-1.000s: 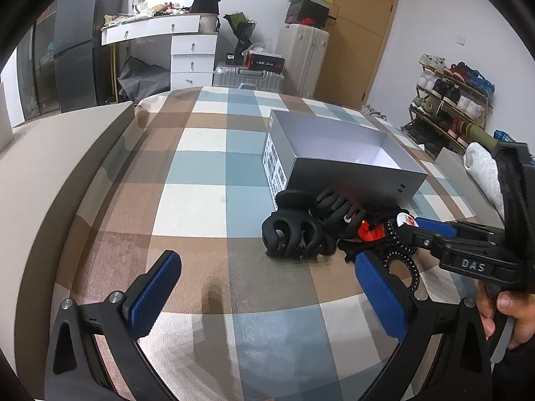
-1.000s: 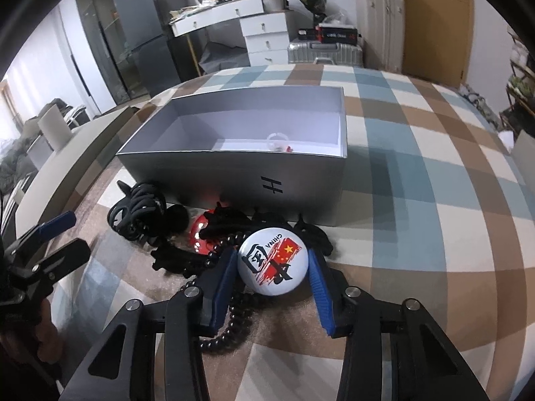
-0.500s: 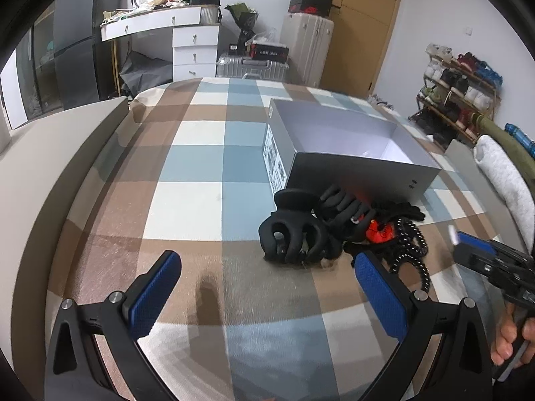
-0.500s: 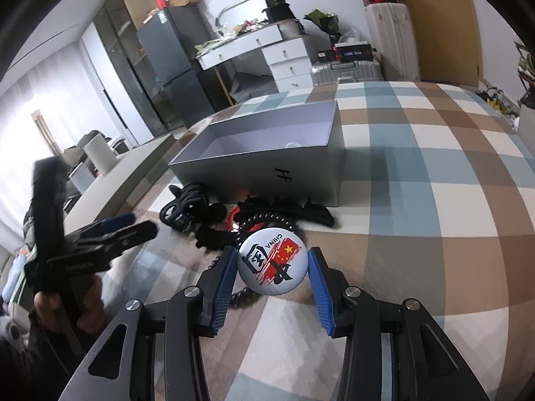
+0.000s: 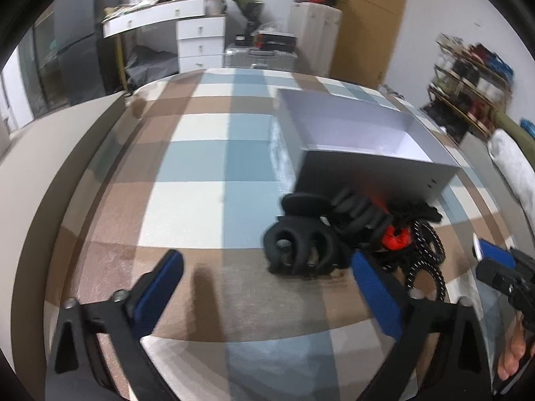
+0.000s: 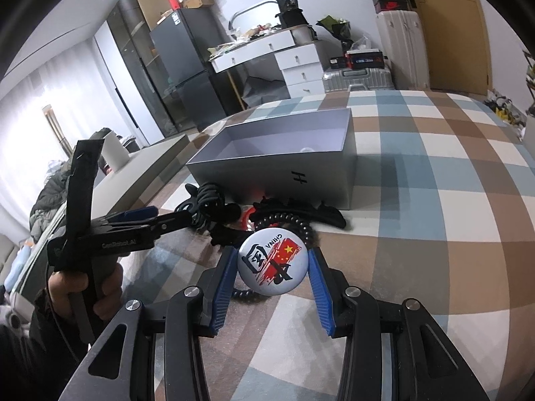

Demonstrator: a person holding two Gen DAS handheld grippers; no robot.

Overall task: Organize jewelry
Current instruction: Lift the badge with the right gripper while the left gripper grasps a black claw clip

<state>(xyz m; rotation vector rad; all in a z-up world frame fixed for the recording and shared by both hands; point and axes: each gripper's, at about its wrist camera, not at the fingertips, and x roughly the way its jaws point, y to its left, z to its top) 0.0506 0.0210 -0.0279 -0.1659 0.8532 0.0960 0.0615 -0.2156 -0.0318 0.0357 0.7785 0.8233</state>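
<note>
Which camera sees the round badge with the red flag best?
The right wrist view: the round badge sits big and face-on, clamped between the right gripper pads. In the left wrist view only the badge's thin white edge peeks out at the far right.

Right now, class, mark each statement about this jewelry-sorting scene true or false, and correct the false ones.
1. The right tool grips a round badge. True.
2. The grey box has its lid on. False: it is open-topped.
3. The left tool holds the black hair claw. False: its jaws are closing on nothing; the claw lies on the bed ahead.
4. The pile of hair accessories lies against the box's near side. True.
5. The bedcover is plain white. False: it is checked blue, brown and white.
</note>
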